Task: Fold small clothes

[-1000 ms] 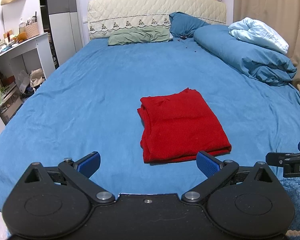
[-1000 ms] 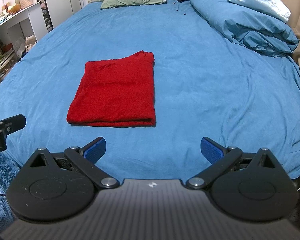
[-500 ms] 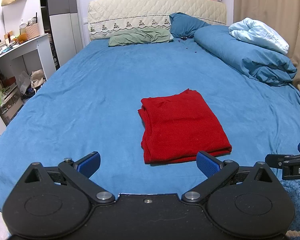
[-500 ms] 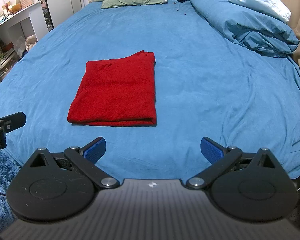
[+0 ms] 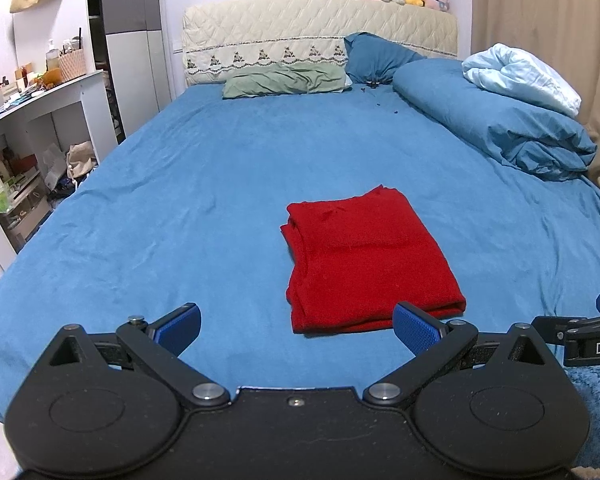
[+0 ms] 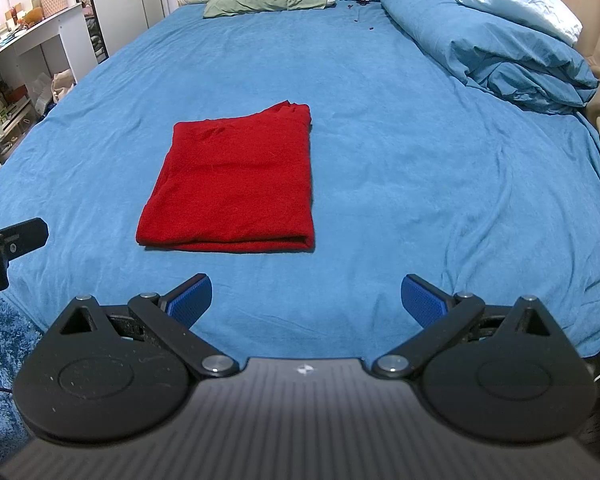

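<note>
A: Starting at the left, the left gripper (image 5: 296,322) hangs low at the foot of the bed, jaws spread wide with nothing between its blue pads (image 5: 178,322). Why would it sit there?

B: Likely because the fold looks done. The red garment (image 5: 366,262) lies as a flat rectangle on the blue bedsheet (image 5: 180,208), at about one o'clock from that gripper and just beyond its fingertips, touched by neither tool.

A: And its edges?

B: The doubled fold faces the grippers at six o'clock; looser layered edges show along the nine o'clock side in the left view. That suggests it was folded toward the person and laid down square.

A: Moving right, the right gripper (image 6: 306,298)?

B: Also gaping and empty, with the garment (image 6: 236,186) at about eleven o'clock from it. The two tools flank the cloth, each peeking into the other's view at the edge.

A: What lies farther off?

B: A green pillow (image 5: 286,82) at twelve o'clock by the headboard, and a rolled blue duvet (image 5: 500,124) at two o'clock, both well apart from the garment, so the working patch stays free of clutter.

A: Any risk?

B: The top corner at twelve o'clock is slightly ruffled; a nudge could open the layers.
</note>
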A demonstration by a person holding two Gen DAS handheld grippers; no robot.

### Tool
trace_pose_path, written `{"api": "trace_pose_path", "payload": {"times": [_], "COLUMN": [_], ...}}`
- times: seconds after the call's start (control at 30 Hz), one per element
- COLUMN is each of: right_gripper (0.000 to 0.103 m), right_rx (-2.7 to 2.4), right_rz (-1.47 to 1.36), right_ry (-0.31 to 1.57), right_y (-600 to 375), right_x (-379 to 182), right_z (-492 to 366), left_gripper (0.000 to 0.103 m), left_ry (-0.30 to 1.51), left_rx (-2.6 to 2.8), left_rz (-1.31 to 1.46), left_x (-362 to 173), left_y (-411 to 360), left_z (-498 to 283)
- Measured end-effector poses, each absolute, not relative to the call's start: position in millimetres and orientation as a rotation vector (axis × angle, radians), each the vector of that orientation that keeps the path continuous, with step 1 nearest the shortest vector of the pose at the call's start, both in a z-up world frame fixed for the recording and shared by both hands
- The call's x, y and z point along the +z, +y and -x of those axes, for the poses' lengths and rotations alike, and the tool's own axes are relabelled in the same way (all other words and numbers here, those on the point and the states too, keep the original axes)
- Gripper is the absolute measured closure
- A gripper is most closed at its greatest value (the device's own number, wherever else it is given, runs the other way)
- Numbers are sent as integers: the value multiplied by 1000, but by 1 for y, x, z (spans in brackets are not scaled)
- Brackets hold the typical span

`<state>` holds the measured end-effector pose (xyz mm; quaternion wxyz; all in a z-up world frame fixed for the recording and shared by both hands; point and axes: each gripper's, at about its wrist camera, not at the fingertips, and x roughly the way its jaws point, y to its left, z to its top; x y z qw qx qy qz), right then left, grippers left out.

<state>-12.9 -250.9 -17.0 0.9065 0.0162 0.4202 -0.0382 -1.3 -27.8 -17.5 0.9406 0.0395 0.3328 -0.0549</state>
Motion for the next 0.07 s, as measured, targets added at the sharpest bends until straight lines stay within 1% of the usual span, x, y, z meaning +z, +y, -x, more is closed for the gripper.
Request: {"api": "trace_pose_path", "payload": {"times": [0.07], "right_gripper": [0], "right_rx": [-78], "right_rz": [-32], "right_ry": [867], "right_y": [-252], "right_x": [-17], "right_z": [13], "left_gripper": [0], "left_ry": [677], "left_rx": [-112], "left_rz": [-82], "left_x": [-18], "left_y": [-27], "left_z": [2]}}
